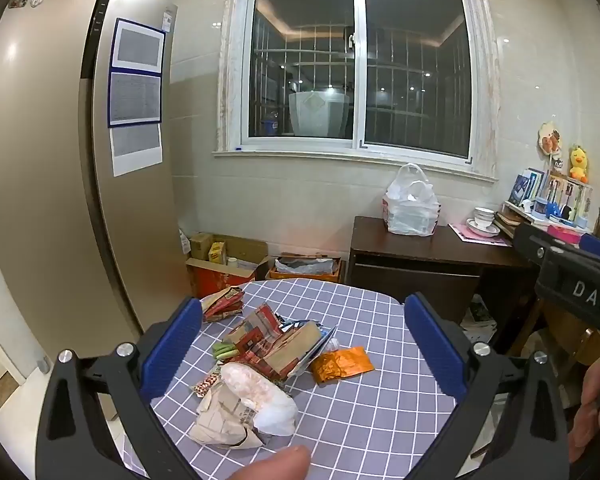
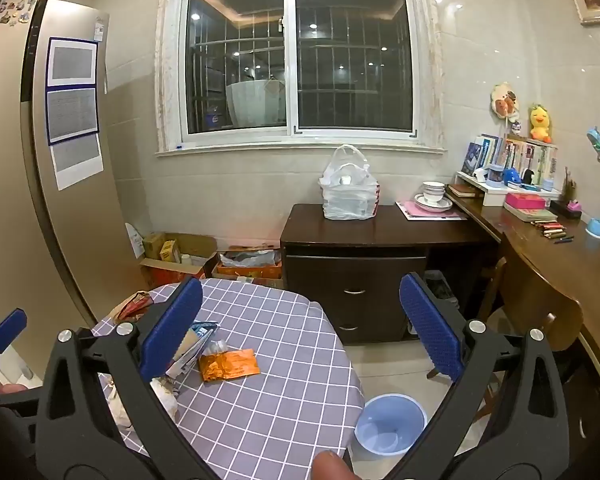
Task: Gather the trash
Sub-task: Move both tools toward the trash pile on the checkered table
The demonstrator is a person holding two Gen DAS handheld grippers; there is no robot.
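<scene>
I see a matt checked cloth over the table (image 1: pixel 340 408), with a shiny crinkled orange foil wrapper (image 1: pixel 342 364) on it beside crumpled paper packaging (image 1: pixel 224 420) nearer me. My left gripper (image 1: pixel 304 354) has matt black plastic arms, metal screws and blue ribbed pads. The far-left fridge (image 1: pixel 40 168) looks glossy brushed metal; the cabinet (image 2: pixel 360 264) is dark polished wood, and the bin (image 2: pixel 390 424) on the floor is smooth blue plastic

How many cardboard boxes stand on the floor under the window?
2: an open box beside the fridge, and an orange box next to the dark cabinet. More may be hidden behind the table.
</scene>
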